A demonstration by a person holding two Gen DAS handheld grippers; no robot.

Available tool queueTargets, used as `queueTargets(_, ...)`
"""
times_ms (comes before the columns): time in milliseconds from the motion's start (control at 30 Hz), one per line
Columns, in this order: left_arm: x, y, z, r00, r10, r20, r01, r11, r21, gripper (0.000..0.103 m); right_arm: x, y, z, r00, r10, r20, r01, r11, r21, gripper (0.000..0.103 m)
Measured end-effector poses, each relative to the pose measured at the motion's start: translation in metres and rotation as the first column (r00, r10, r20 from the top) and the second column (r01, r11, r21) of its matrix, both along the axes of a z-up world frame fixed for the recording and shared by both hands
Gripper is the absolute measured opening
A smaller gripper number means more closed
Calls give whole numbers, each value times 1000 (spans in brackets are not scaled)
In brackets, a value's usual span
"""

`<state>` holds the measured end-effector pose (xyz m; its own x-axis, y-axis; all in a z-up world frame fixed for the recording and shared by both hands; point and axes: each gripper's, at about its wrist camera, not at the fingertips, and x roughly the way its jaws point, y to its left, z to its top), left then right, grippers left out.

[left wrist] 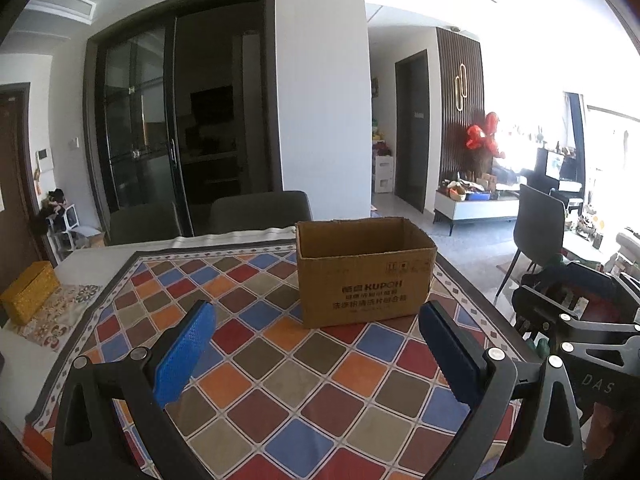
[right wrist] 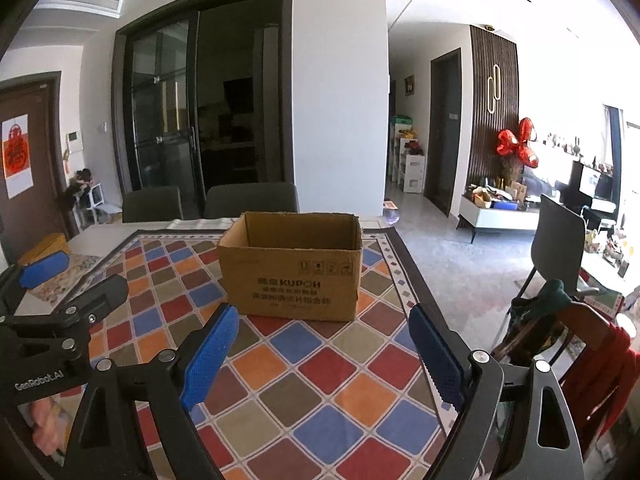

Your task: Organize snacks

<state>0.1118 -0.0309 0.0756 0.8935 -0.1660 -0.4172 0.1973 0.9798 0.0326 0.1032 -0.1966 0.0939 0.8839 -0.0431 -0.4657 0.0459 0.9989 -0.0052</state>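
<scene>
Left gripper (left wrist: 316, 354) and right gripper (right wrist: 320, 354) both hover low over the near part of the patterned tablecloth (left wrist: 280, 380), fingers spread wide, nothing between the blue pads (right wrist: 208, 360).

Past them, mid-table: open-topped cardboard box (right wrist: 294, 284), upright, flaps gone or folded, printed face toward the grippers. Its floor is hidden behind the near wall, so I cannot tell what is inside.

No snacks visible on the table in either view. That fits either snacks out of frame, or snacks already down in the box. Can't settle the step.

Far left: yellow woven box (left wrist: 28, 294). Far edge: two dark chairs (right wrist: 252, 198).
</scene>
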Motion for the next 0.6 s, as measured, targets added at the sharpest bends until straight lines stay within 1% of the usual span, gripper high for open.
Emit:
queueTargets(200,-12,1,3,1000,-16,12,16,1000,-8,103,-12,1,0,1000,9,10,-9,1000,-2,88)
queueTargets(300,-16,2,3,1000,-8,27,8,1000,-5,103,-16,2,1,1000,11,13,-11,1000,-1,88)
queueTargets(600,-19,4,5,999,-11,46,12,1000,-12,103,-18,1,1,1000,15,17,-15,1000,-2,88)
